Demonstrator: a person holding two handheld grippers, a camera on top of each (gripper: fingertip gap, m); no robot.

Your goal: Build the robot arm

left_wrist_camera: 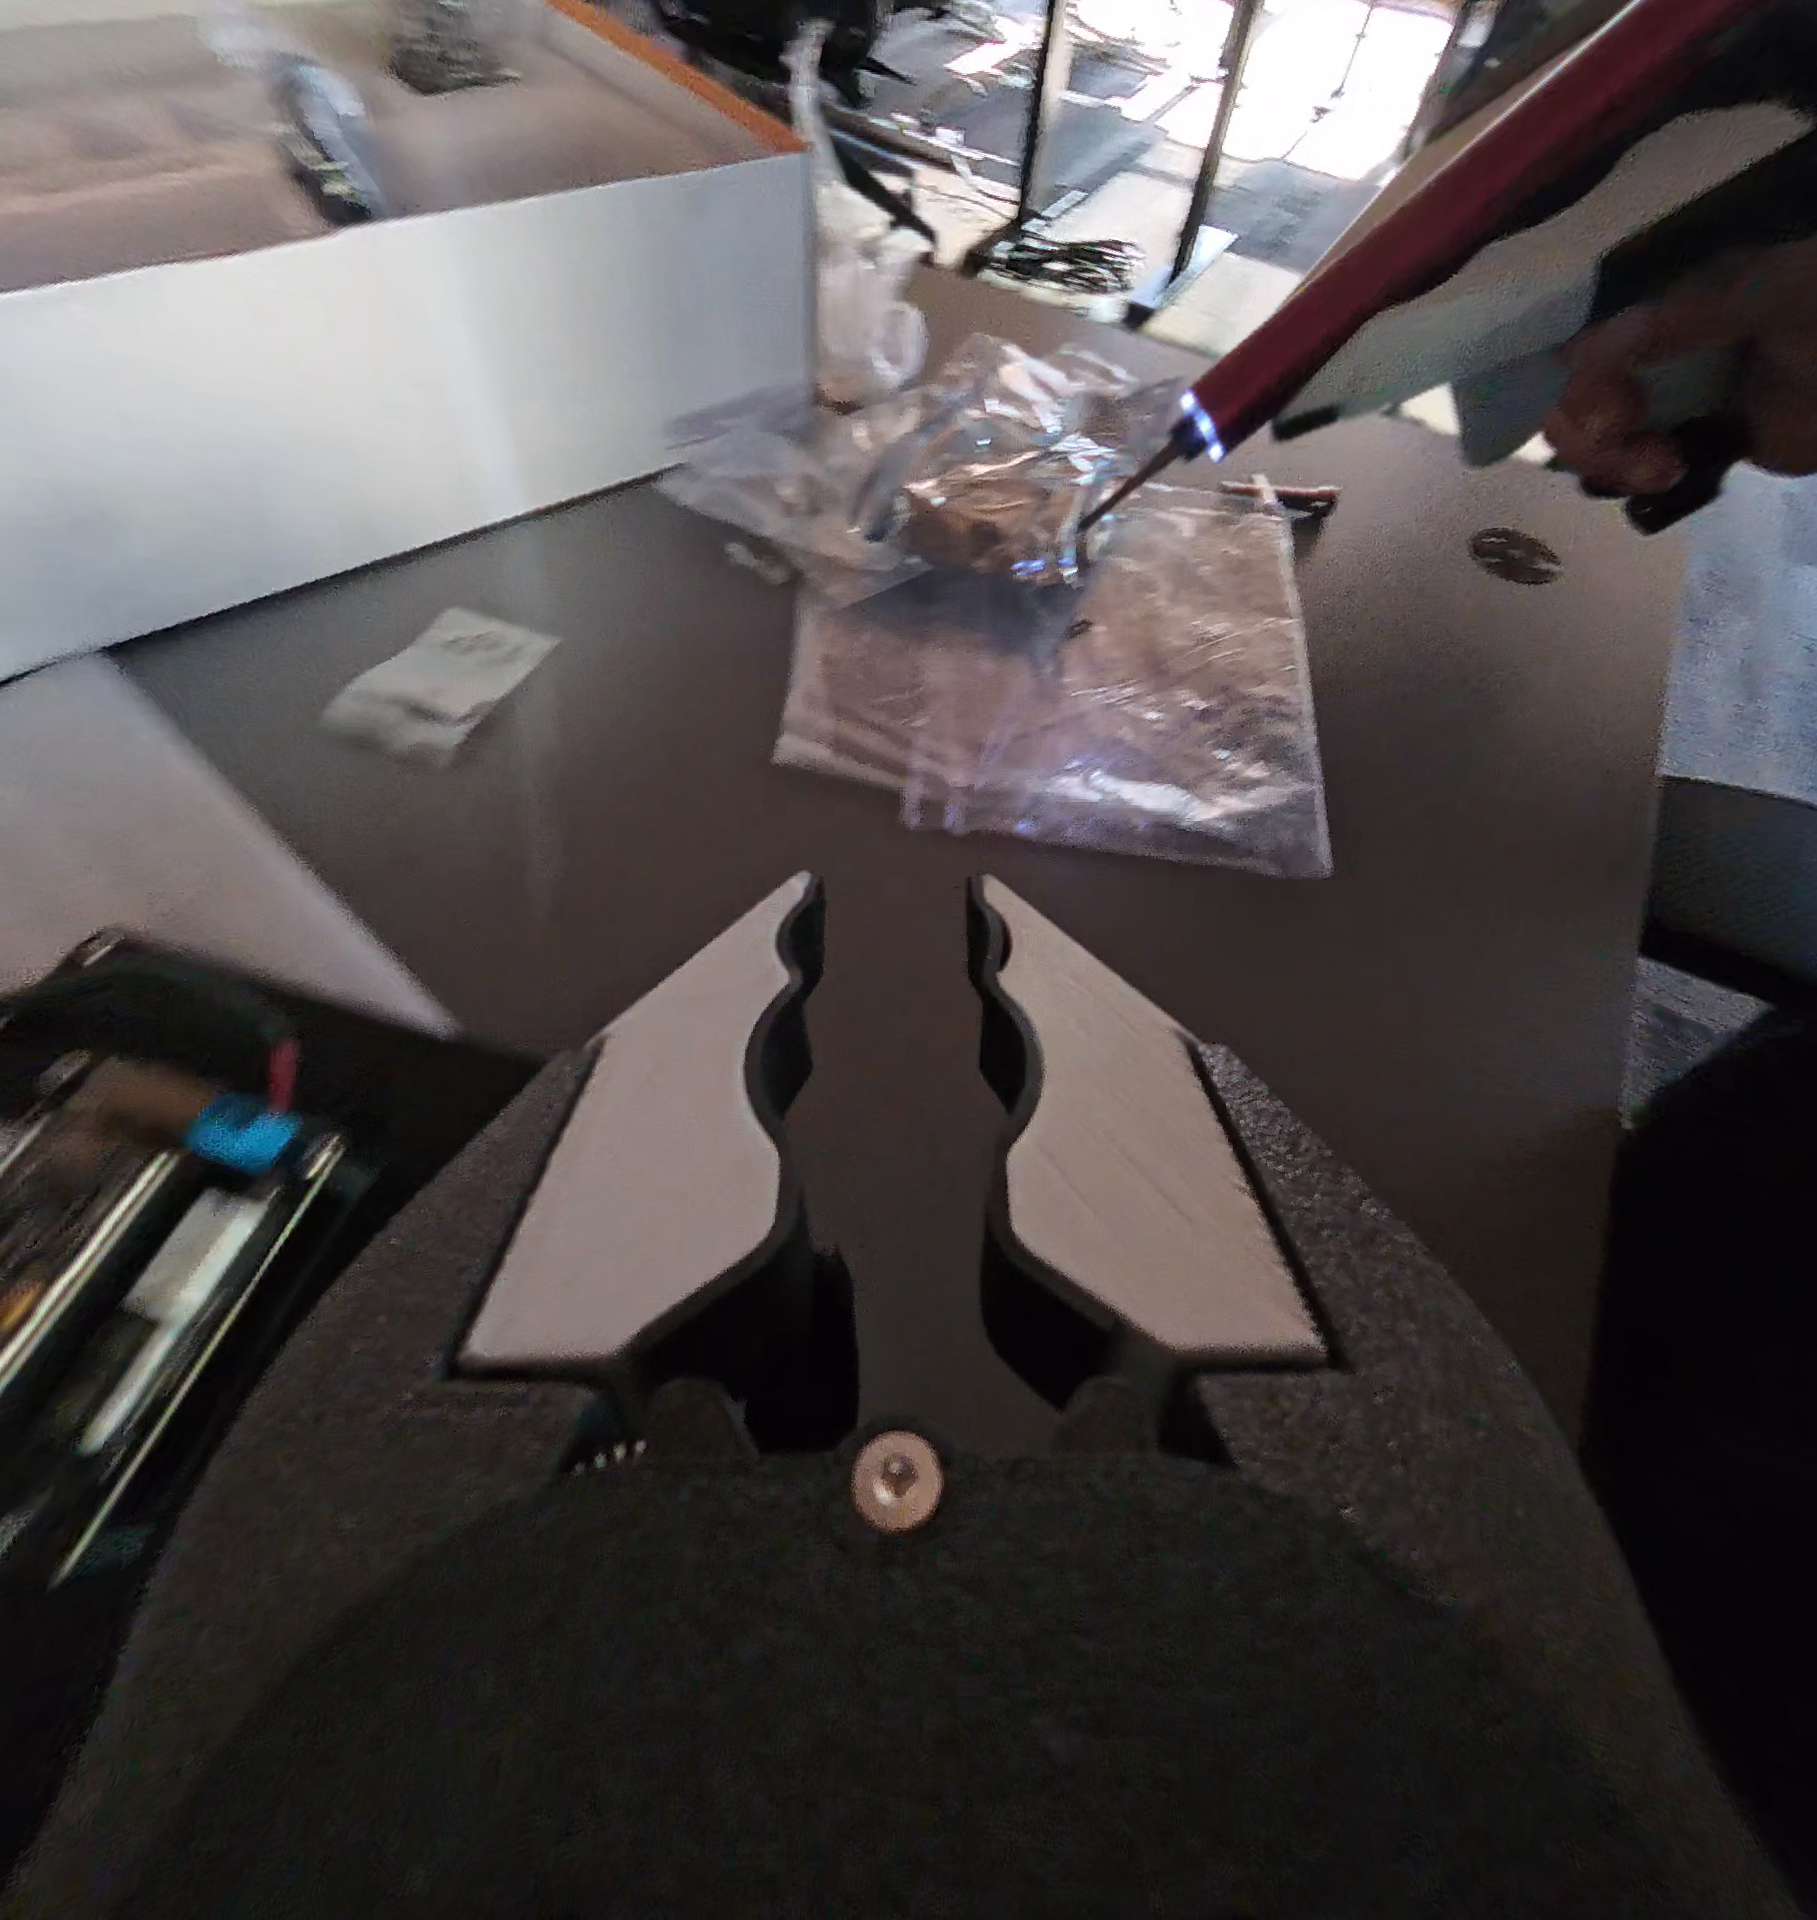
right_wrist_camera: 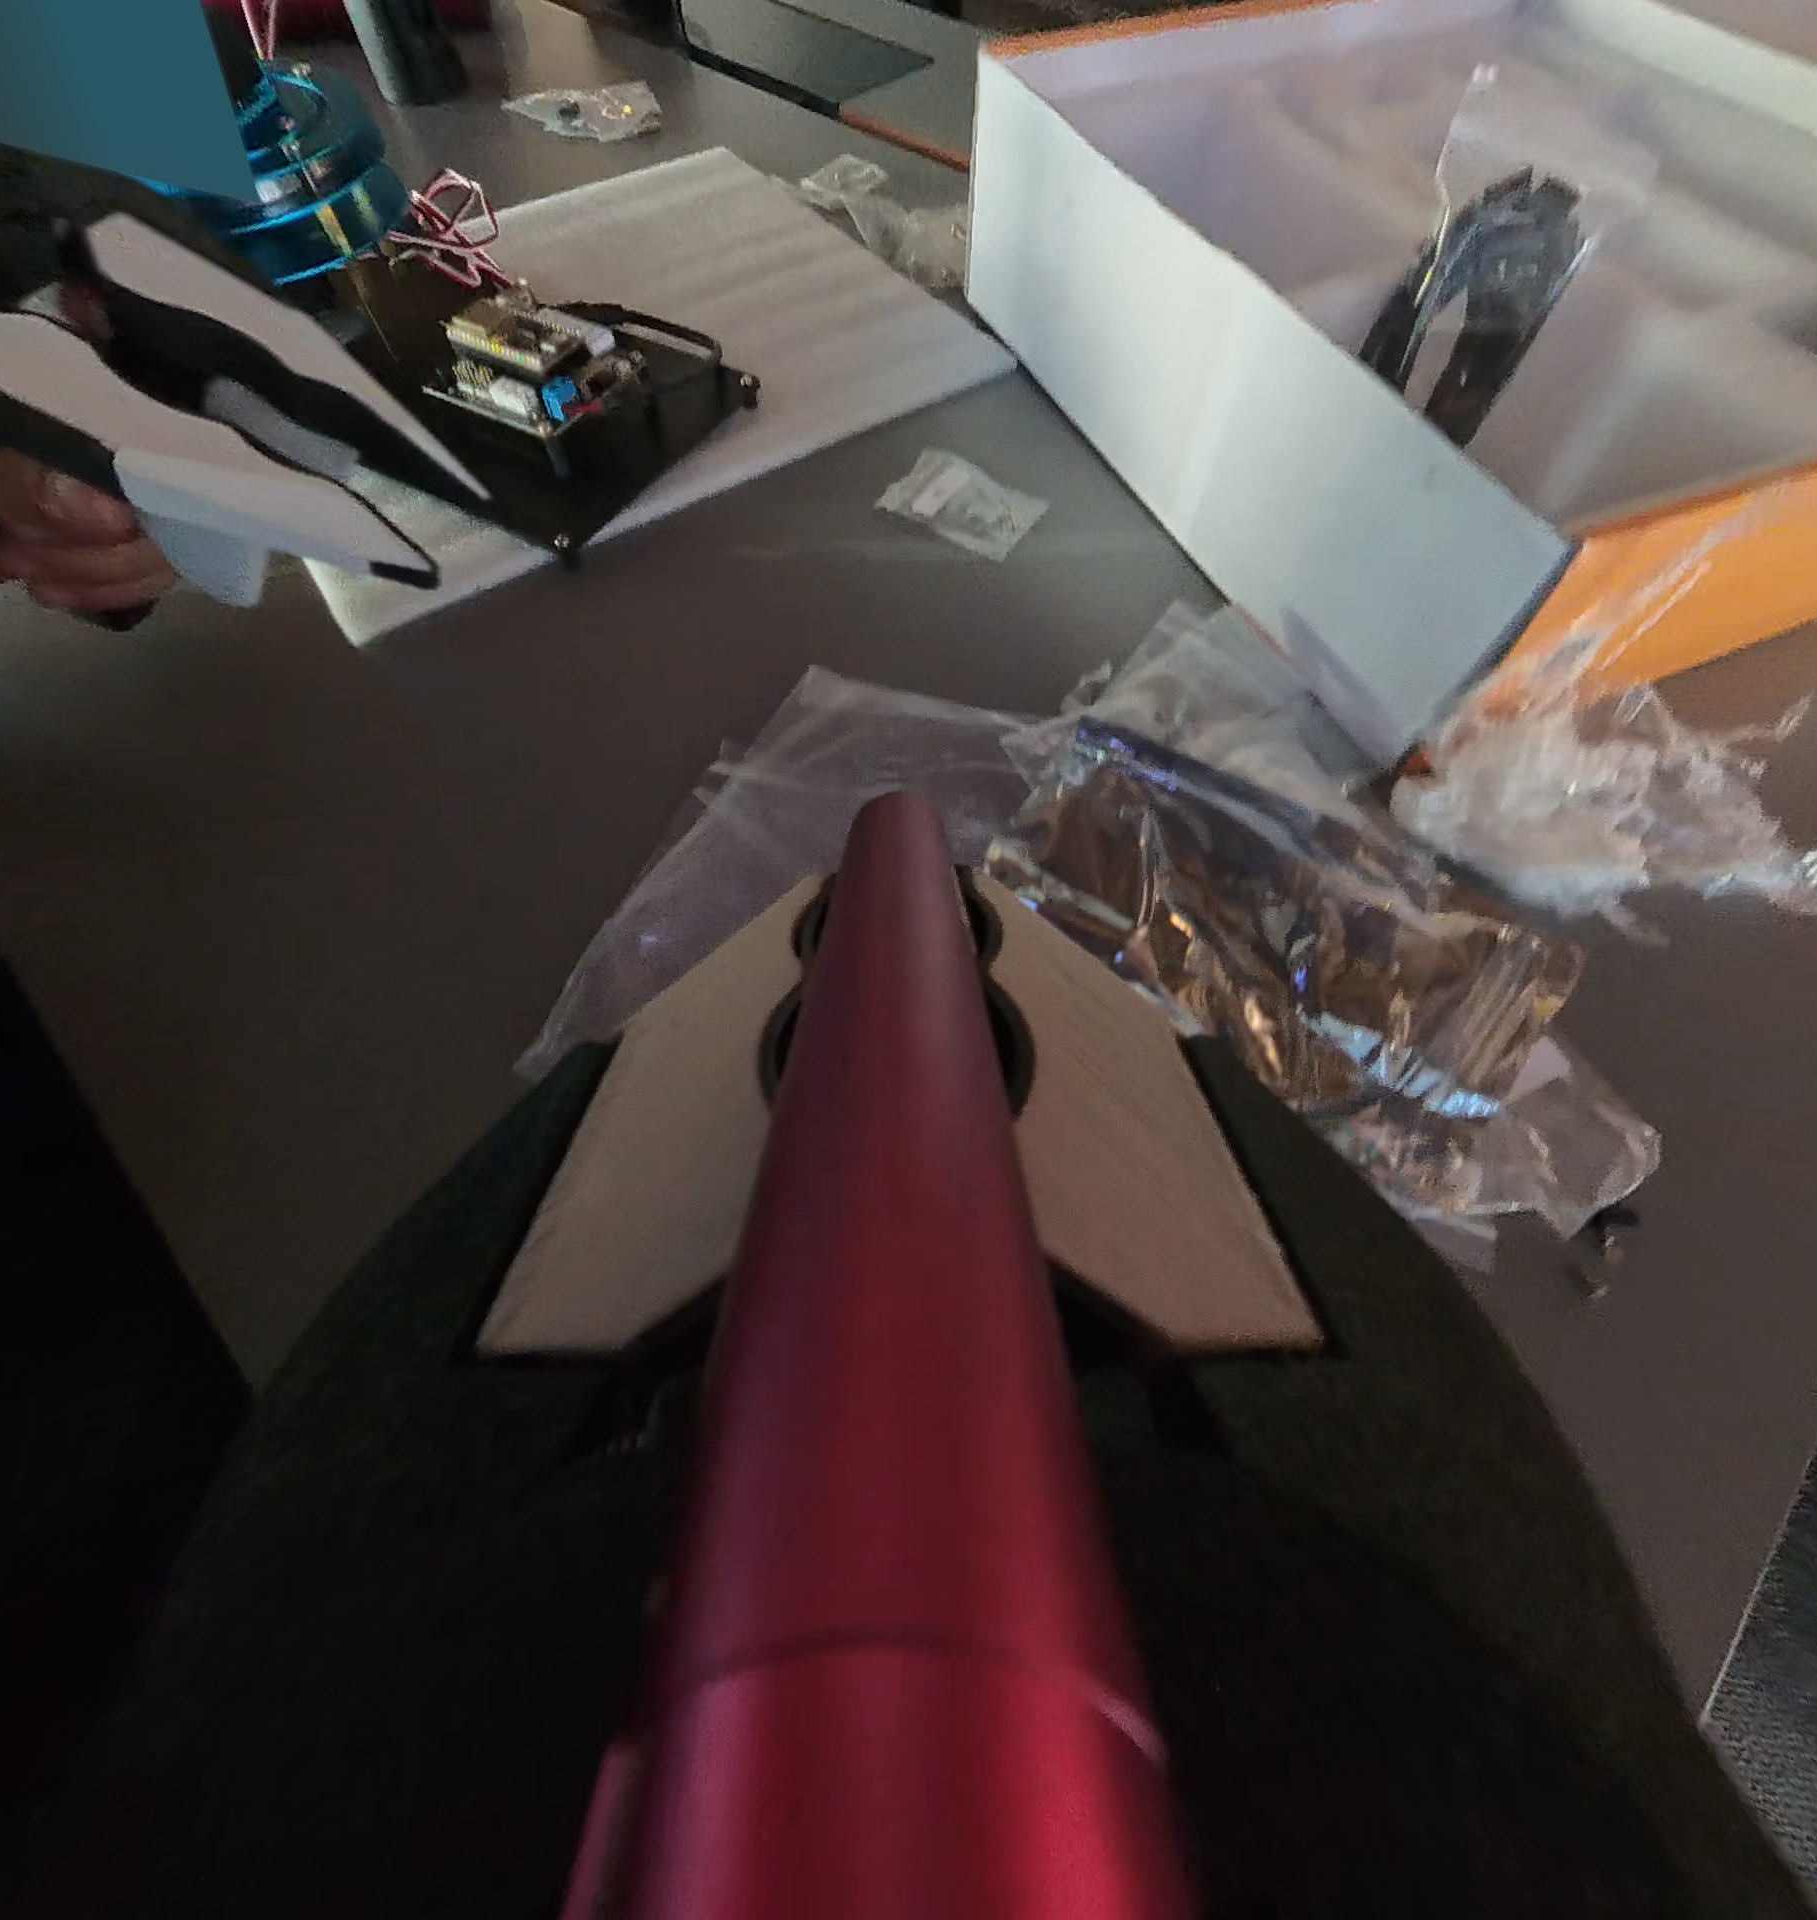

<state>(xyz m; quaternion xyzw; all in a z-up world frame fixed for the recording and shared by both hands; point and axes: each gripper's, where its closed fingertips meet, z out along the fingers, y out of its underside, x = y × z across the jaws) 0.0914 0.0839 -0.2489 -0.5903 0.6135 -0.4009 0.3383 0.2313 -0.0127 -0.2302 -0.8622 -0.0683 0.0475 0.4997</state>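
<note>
Grey tabletop (left_wrist_camera: 592, 935) carried a white box (left_wrist_camera: 364, 395) and clear bags (left_wrist_camera: 1070, 717). Left gripper (left_wrist_camera: 893, 904) hovered empty, fingers parted. Right wrist view: right gripper (right_wrist_camera: 899, 914) clamped a red screwdriver (right_wrist_camera: 883, 1299) above a foil packet (right_wrist_camera: 1288, 956).

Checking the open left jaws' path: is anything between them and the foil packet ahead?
Only flat clear plastic bags lie on the table between the left gripper and the foil packet.

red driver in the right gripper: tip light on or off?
On. In the left wrist view a bright blue-white glow rings the nose of the red screwdriver, just behind its bit, which points into the crumpled plastic bag.
</note>
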